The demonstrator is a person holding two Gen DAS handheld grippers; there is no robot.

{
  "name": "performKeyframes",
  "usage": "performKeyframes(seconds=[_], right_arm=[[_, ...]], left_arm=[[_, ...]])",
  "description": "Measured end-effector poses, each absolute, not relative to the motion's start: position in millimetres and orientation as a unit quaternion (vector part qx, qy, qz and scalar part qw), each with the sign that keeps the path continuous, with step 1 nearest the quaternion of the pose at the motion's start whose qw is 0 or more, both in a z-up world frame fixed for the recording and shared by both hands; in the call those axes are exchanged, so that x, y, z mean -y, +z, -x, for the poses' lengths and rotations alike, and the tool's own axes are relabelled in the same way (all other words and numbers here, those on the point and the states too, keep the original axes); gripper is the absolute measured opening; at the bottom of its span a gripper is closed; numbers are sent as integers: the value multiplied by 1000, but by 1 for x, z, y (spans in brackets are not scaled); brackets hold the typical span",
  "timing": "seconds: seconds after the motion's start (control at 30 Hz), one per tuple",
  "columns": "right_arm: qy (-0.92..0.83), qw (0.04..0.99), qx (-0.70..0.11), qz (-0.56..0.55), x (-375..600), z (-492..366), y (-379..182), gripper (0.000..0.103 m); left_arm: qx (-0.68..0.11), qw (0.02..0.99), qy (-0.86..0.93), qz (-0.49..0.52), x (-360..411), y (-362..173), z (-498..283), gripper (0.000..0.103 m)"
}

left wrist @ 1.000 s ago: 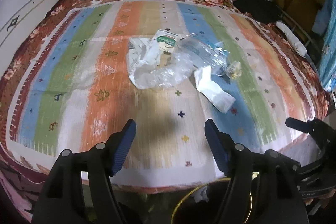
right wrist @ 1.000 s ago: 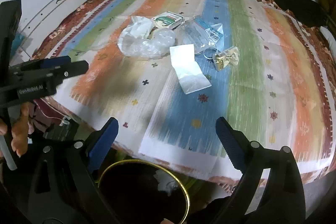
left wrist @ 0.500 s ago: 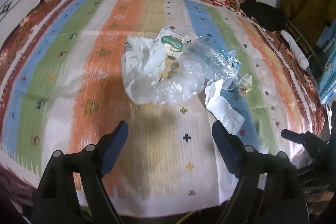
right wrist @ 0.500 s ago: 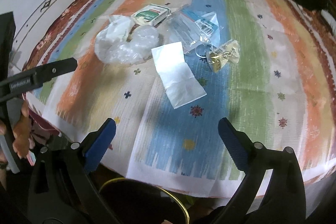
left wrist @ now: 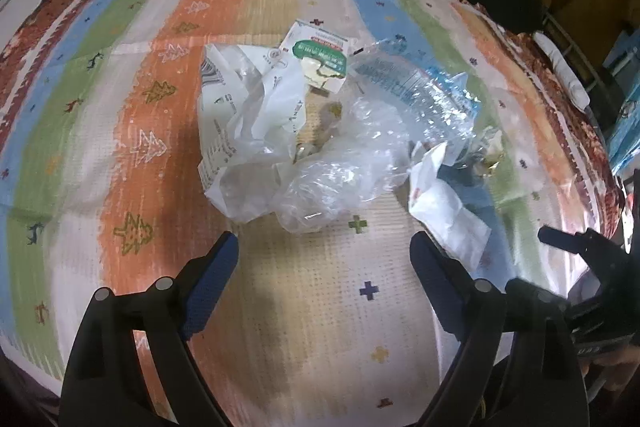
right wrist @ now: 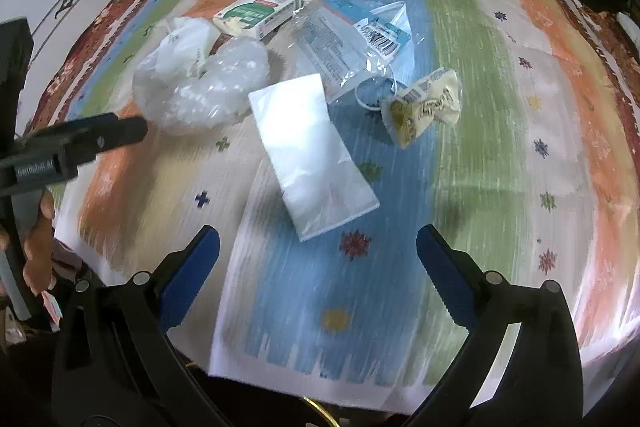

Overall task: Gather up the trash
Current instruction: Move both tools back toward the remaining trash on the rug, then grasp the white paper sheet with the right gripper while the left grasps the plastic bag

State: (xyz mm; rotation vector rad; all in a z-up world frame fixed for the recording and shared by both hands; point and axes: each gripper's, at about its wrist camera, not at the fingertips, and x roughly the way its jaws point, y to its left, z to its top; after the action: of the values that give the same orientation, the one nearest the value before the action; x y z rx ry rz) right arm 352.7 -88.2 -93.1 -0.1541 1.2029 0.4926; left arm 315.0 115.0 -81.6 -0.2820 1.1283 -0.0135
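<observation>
- Trash lies in a loose cluster near the middle of the striped cloth (right wrist: 480, 155), all of it ahead of both grippers and none of it held.
- White flat packet (right wrist: 308, 155) is the piece nearest the right gripper (right wrist: 318, 247): it lies just ahead of the spread blue pads, its long axis running from far-left to near-right, the near corner pointing between the fingers.
- Left gripper (left wrist: 324, 255) is likewise spread wide with nothing between its pads; directly ahead of it sits the crumpled clear plastic (left wrist: 336, 183), touching the white printed bag (left wrist: 248, 119) on its left.
- Farther back lie the green-and-white carton (left wrist: 320, 61) and the clear labelled wrapper (left wrist: 416, 91), with a small yellowish wrapper (right wrist: 420, 107) off to the right (that one is plainly the right hand's reach).
- My judgement: each arm has its own nearest piece, right for the packet, left for the plastic wad.
- Containers: only a thin yellow rim edge (right wrist: 316, 406) shows at the bottom of the right view; what it holds cannot be told.
</observation>
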Motion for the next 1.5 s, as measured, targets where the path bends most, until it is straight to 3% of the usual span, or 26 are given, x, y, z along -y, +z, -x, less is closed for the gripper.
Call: performKeyframes(seconds=[0.37,0.47,0.63,0.73,0.83,0.87,0.97,1.0,1.17,1.5], right_arm=[[229,779,-578,83,76,-383,-125,85],[225,774,-586,90,74,-388,-134,74],[215,767,-595,106,70,-392,-152,65],[217,767,-591,125,66,-390,-156,63],[216,768,-588,130,63,-387,-155,51],[215,768,-590,130,63,-387,-155,45],[218,764,-592,132,63,-384,-153,25],[218,763,-594,131,63,-384,-152,19],[215,760,-599,132,66,-383,-148,12],[218,765,-594,122,75,-367,-118,9]], left_arm=[[-533,837,-32,118,-113,-94,-339,86],[-533,836,-29,125,-115,-100,-346,86],[-534,836,-35,118,-112,-105,-352,83],[-541,832,-36,120,-110,-108,-354,70],[-546,829,-32,115,-107,-110,-354,52],[-548,828,-32,111,-105,-111,-353,39],[-551,829,-28,89,-98,-111,-351,23],[-549,831,-25,83,-97,-110,-350,21],[-532,842,-25,89,-95,-94,-346,14],[-539,838,-5,91,-84,-56,-314,12]])
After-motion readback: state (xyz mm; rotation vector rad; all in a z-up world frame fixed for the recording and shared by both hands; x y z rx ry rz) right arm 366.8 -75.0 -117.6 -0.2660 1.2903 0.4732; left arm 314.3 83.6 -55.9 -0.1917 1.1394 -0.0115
